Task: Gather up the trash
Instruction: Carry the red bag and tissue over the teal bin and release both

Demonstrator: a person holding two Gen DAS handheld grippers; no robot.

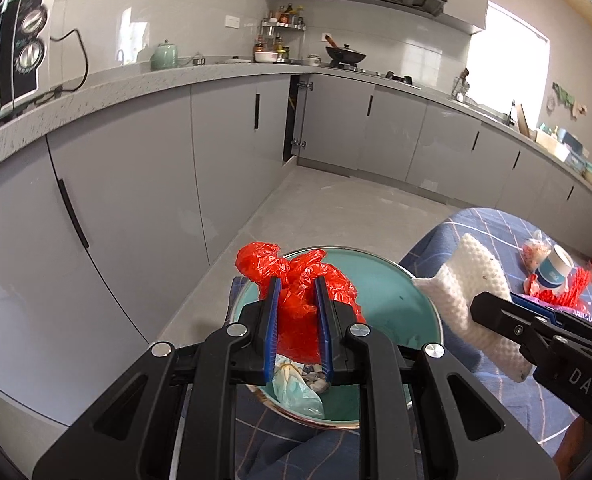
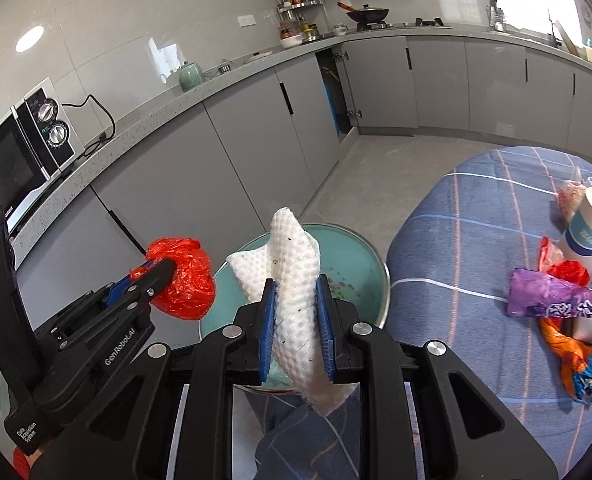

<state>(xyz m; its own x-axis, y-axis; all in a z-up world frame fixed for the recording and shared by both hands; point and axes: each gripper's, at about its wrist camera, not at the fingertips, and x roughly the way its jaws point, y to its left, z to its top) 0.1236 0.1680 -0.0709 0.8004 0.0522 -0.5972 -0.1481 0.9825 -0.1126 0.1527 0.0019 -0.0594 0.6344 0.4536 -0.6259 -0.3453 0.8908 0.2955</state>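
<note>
Right claw (image 2: 296, 312) gripping white foam net (image 2: 294, 276), teal bin (image 2: 359, 264) below

Left hand-held gripper (image 1: 297, 304) angles downward, its blue-padded jaws nearly closed and pinching a crumpled red plastic bag (image 1: 303, 288). Right hand-held gripper (image 2: 296, 304) sits just beside it, tilted down at much the same angle, jaws clamped narrow on a white foam net (image 2: 296, 280).
</note>
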